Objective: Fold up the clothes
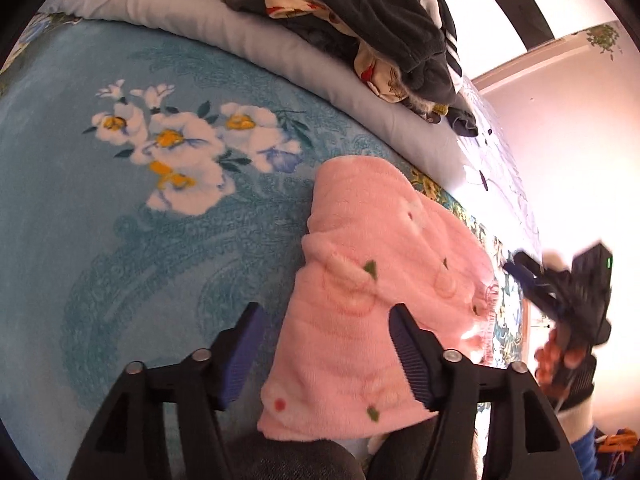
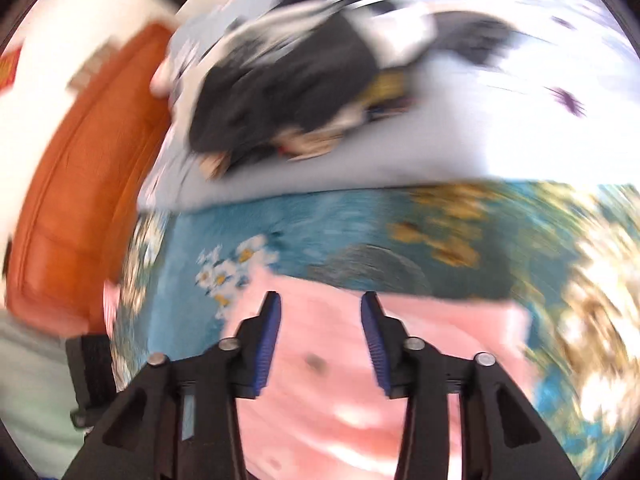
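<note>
The pink fleece garment (image 1: 384,300) lies folded on the blue flowered blanket (image 1: 120,220) that covers the bed. It is soft & fuzzy, w/ small green and red dots on it.

The left hand-held gripper (image 1: 324,356) hangs over the near part of the pink garment. Its fingers are wide apart & hold nothing. One blue pad (image 1: 240,360) is over the blanket just beside the garment; the other is over the pink cloth.

The right hand-held gripper (image 2: 320,340) is over the pink garment (image 2: 340,400) too, fingers apart, nothing between them. That view is v. blurry. From the left wrist view it shows past the far side of the garment (image 1: 568,300), w/ a person's fingers around it.

Behind the garment sits a grey-blue pillow (image 1: 280,48), w/ a pile of dark clothes (image 1: 380,20) on top. An orange headboard (image 2: 80,200) stands next to the pillow.
</note>
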